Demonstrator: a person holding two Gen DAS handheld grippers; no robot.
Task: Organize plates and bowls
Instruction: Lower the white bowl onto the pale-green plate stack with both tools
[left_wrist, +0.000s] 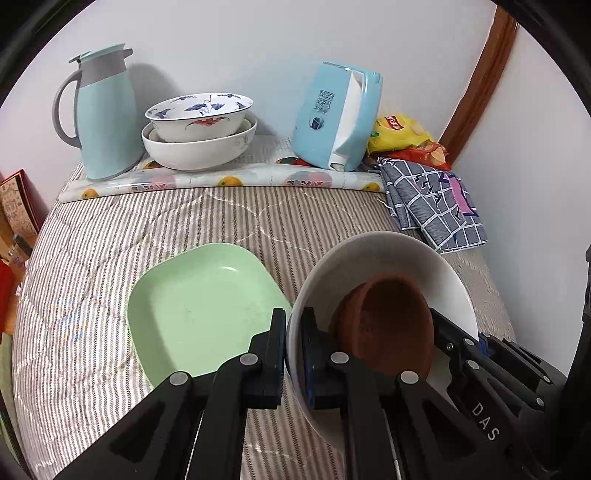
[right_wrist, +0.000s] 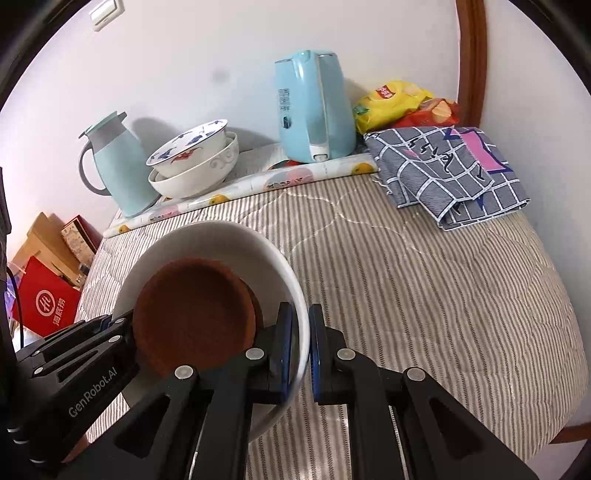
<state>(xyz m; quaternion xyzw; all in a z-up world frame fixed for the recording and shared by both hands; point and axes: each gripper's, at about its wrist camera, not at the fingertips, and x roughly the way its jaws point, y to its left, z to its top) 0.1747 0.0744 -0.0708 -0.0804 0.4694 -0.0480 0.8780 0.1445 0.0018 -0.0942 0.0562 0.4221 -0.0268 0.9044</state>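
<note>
White bowl (left_wrist: 402, 258) (brown dish (left_wrist: 391, 317) inside) clamped by both tongs (left_wrist: 293, 354) (right_wrist: 300, 350).

The left gripper (left_wrist: 293, 354) clamps the near rim of the white bowl (left_wrist: 399, 254), which carries a brown bowl (left_wrist: 388, 321). Just left of the white bowl lies a green plate (left_wrist: 199, 306) on the striped bed (left_wrist: 92, 258).

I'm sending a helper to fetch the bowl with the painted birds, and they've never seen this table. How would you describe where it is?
Look to the back of the striped tablecloth, by the wall, between the pale blue jug and the blue kettle. Two bowls are stacked there; the painted bowl sits inside the plain white bowl. It alone has blue birds and a red motif.
</note>
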